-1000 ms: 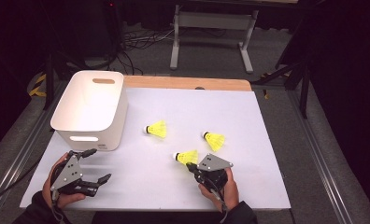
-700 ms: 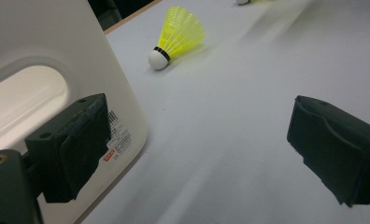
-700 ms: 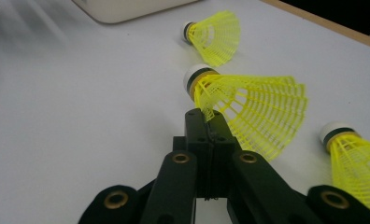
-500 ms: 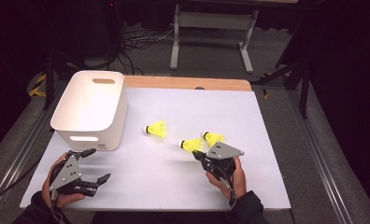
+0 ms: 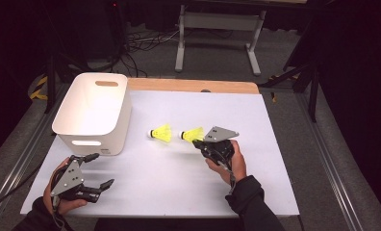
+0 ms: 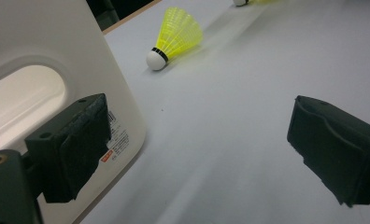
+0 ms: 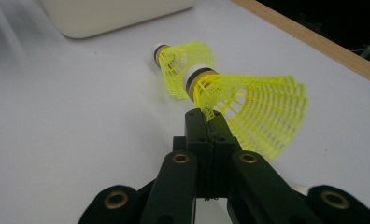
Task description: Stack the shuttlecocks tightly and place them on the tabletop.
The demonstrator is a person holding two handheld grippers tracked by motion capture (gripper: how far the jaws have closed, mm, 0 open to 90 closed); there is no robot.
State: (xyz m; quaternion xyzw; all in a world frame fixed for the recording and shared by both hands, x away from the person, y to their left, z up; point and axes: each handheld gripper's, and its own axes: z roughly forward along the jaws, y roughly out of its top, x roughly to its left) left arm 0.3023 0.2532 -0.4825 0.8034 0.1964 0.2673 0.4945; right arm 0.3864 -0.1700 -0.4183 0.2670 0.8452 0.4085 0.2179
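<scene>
My right gripper (image 5: pixel 201 142) is shut on the skirt of a yellow shuttlecock (image 5: pixel 193 134) and holds it just above the white table (image 5: pixel 256 120), white cork to the left. In the right gripper view the jaws (image 7: pixel 205 119) pinch the mesh of that shuttlecock (image 7: pixel 262 112). Just beyond it a second yellow shuttlecock (image 7: pixel 183 58) lies on the table (image 5: pixel 160 133). It also appears in the left gripper view (image 6: pixel 174 39), past my own pads. My left gripper (image 5: pixel 102 169) rests open near the table's front left corner, beside the white bin (image 5: pixel 95 113), with nothing between its jaws (image 6: pixel 197 149).
The bin (image 6: pixel 43 46) stands at the table's left with a handle slot facing my left gripper. A wooden strip (image 5: pixel 193 85) edges the table's far side. A metal stand (image 5: pixel 217 29) and cables lie on the floor beyond it.
My right gripper has carried the yellow shuttlecock away from the person and up off the table, close to the second one. A third shuttlecock seen earlier is now behind that gripper. The left hand stayed put.
</scene>
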